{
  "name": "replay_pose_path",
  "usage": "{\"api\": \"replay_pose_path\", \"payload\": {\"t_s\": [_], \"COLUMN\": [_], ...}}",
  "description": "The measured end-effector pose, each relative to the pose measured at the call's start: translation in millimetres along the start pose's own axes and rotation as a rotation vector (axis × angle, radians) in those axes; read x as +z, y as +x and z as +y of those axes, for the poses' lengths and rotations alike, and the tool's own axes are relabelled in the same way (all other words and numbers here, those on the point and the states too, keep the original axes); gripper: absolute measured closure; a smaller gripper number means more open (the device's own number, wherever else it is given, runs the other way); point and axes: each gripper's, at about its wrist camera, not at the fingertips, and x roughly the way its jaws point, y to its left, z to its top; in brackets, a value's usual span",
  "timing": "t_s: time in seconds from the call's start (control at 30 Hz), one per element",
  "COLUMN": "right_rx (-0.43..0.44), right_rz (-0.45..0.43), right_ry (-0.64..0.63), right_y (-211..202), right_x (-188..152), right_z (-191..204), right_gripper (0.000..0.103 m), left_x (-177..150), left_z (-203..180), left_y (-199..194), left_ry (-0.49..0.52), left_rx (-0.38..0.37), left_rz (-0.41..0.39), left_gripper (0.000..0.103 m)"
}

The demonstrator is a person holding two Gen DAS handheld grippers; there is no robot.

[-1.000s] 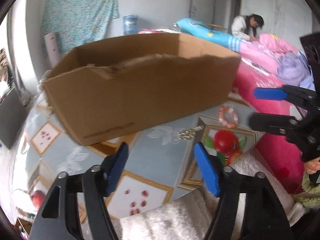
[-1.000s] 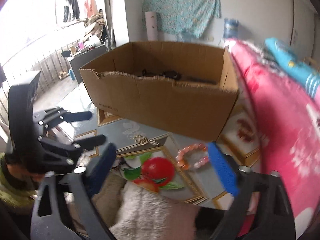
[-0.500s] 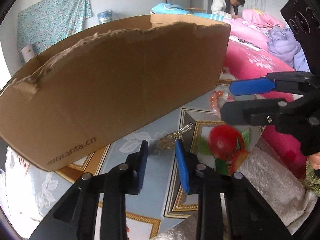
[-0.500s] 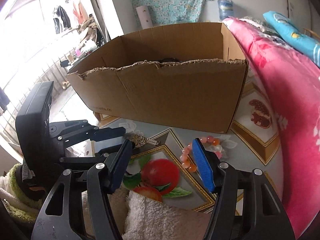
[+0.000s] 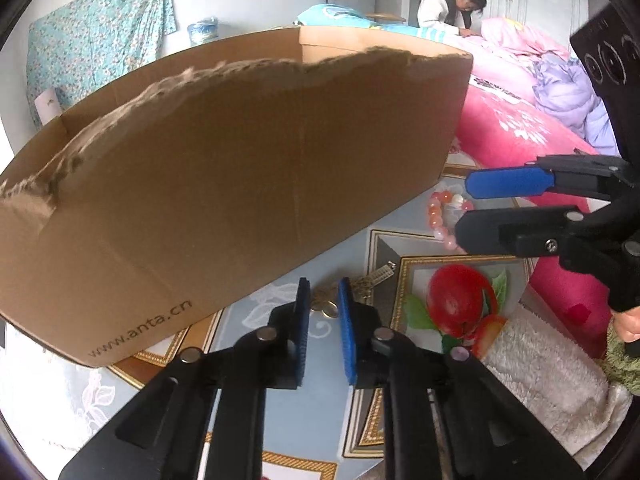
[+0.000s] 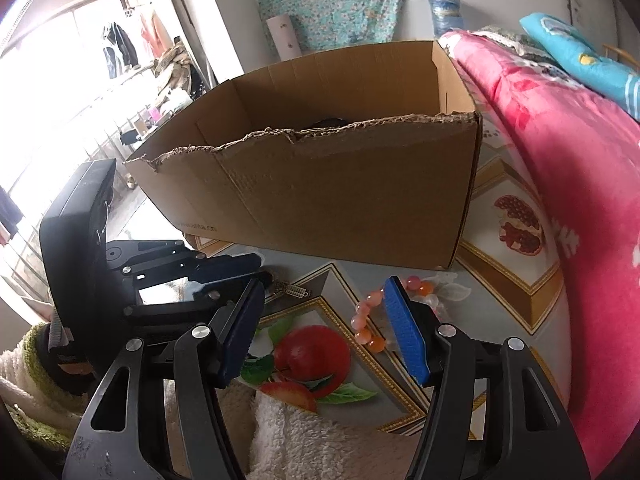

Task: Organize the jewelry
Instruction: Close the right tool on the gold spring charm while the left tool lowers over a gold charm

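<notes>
A gold ornament (image 5: 362,284) lies on the patterned tablecloth (image 5: 256,304) just in front of the cardboard box (image 5: 240,200). My left gripper (image 5: 324,286) is closing on its near end, and the narrow gap between the blue pads is filled by the gold piece. A bracelet of pink and white beads (image 6: 366,322) lies to the right. My right gripper (image 6: 323,282) hangs open over it, its right finger covering part of the beads. In the right wrist view, the left gripper (image 6: 266,276) reaches the ornament (image 6: 292,290) from the left.
The open box (image 6: 340,200) with torn rims stands behind both pieces. Pink bedding (image 6: 560,140) borders the table on the right. A white fluffy towel (image 6: 320,432) lies at the near edge. A person (image 5: 448,8) sits far back.
My left gripper has moved forward and down to the gold ornament, and its jaws have narrowed from wide to nearly closed. The right jaws narrowed a little near the bracelet.
</notes>
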Motion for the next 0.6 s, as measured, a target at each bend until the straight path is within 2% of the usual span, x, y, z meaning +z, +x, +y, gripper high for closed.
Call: {"api": "replay_pose_path", "payload": {"t_s": [0.17,0.3,0.4,0.6], "right_rx": [0.007,0.037,0.038,0.039], "right_rz": [-0.003,0.012,0.05,0.137], "right_ry": [-0.043,-0.14,-0.259,-0.397], "right_y": [-1,4,18,47], "right_x": [1,3,5,13], "right_z": [6,23,41,48], "right_gripper": [0.051,0.056,0.061,0.073], "left_x": [-7,-13,-17,-22], "left_z": [8,16,22,26], "left_y": [-7,-12,-16,-20], "left_ry": [-0.031,-0.064,-0.084,-0.091], "left_rx": [0.031,0.06,0.07,0.075], "left_rz": [0.003,0.005,0.002,-0.009], "left_gripper": [0.09,0.091,0.091,0.091]}}
